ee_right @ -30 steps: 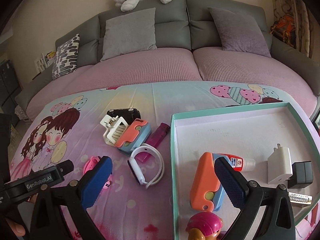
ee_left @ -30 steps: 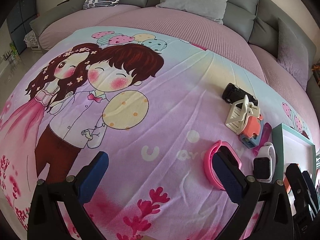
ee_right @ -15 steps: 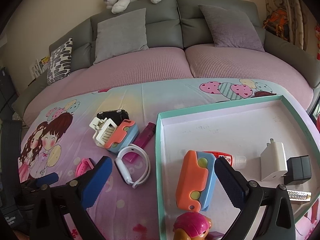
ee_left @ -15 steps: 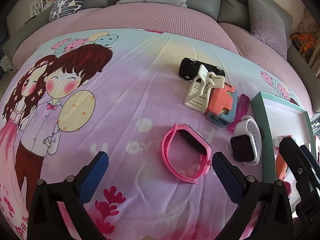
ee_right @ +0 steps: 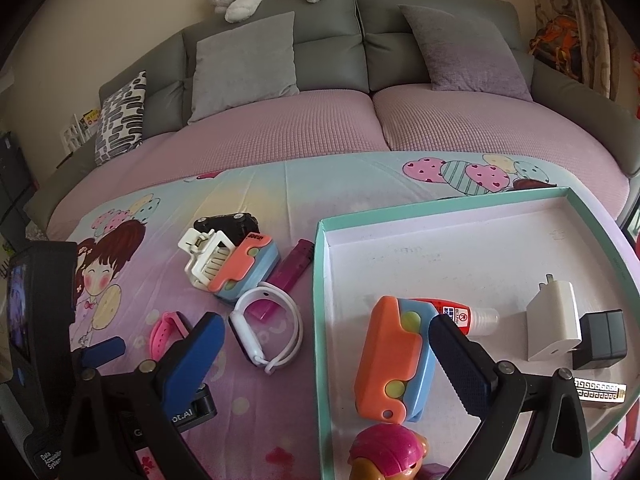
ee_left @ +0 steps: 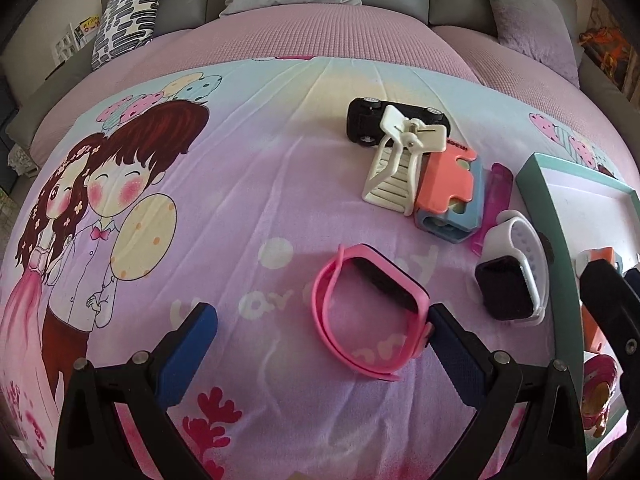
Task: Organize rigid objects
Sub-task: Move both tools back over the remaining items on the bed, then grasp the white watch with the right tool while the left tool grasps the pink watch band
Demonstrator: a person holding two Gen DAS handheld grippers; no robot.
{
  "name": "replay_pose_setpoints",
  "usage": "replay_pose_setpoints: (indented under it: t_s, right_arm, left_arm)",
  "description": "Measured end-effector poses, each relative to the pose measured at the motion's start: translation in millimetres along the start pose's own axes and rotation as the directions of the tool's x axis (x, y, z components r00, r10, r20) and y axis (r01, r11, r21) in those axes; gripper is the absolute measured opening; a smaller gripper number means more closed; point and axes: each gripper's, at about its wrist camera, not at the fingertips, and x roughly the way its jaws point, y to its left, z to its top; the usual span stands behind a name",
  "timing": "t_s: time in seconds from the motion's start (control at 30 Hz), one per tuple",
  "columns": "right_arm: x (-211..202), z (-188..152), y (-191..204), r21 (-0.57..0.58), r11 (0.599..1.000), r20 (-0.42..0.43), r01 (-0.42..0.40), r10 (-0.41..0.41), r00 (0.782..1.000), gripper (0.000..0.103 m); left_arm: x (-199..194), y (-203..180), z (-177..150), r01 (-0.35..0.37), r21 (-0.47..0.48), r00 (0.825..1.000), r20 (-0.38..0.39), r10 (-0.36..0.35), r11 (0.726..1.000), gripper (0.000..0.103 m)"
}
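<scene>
Reaching for the pink silicone-strapped smartwatch (ee_left: 370,306) is the step I judge to be in hand: my left tool (ee_left: 320,344) hangs over the cartoon-printed bedspread (ee_left: 240,200) with its blue-padded fingers spread wide and nothing between them. The watch lies flat on the spread, mostly inside the gap but crowded toward the right-hand pad (ee_left: 452,344), which seems to touch or nearly touch the strap's near corner. Next I would need to shift left tool slightly rightward so the watch body sits centred, then lower and close across the strap loop.

My right tool (ee_right: 324,364) is likewise spread and empty, poised above the near edge of the teal-rimmed white cardboard tray (ee_right: 320,280), where an orange-and-blue plastic toy block (ee_right: 394,360) already lies. A white-strapped smartwatch (ee_left: 514,270) waits just beside the tray's rim, further right of the pink one.
</scene>
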Motion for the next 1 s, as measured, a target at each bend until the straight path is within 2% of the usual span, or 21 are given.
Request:
replay_pose_setpoints:
  t_s: [0.1,0.23,0.3,0.57,0.8,1.0]
  right_arm:
    - [1,-1,2,-0.001,1.0,-0.004,-0.012,0.012,1.0,0.103]
    - [2,-1,6,-0.01,0.999,-0.002,-0.036,0.036,0.999,0.103]
    - [4,-2,10,-0.027,0.998,0.004,-0.051,0.051,0.999,0.102]
    - [8,-4,28,-0.075,0.989,-0.005,-0.126,0.125,0.992,0.085]
    - [23,-9,35,-0.089,0.989,-0.04,-0.121,0.118,0.992,0.084]
    - [20,-8,34,-0.08,0.99,-0.02,-0.119,0.118,0.993,0.082]
  left_arm:
    - [1,11,0,0.022,-0.047,1.0,-0.002,-0.023,0.999,0.103]
    - [0,25,2,-0.038,-0.079,0.999,0.01,0.039,0.996,0.103]
    - [1,33,2,-0.043,-0.107,0.999,0.007,0.044,0.993,0.103]
    - [3,54,1,-0.054,-0.184,0.999,-0.012,0.052,0.981,0.103]
    - [4,70,0,-0.068,-0.23,0.998,-0.021,0.064,0.971,0.103]
    - [5,73,0,-0.058,-0.236,0.998,-0.022,0.054,0.97,0.103]
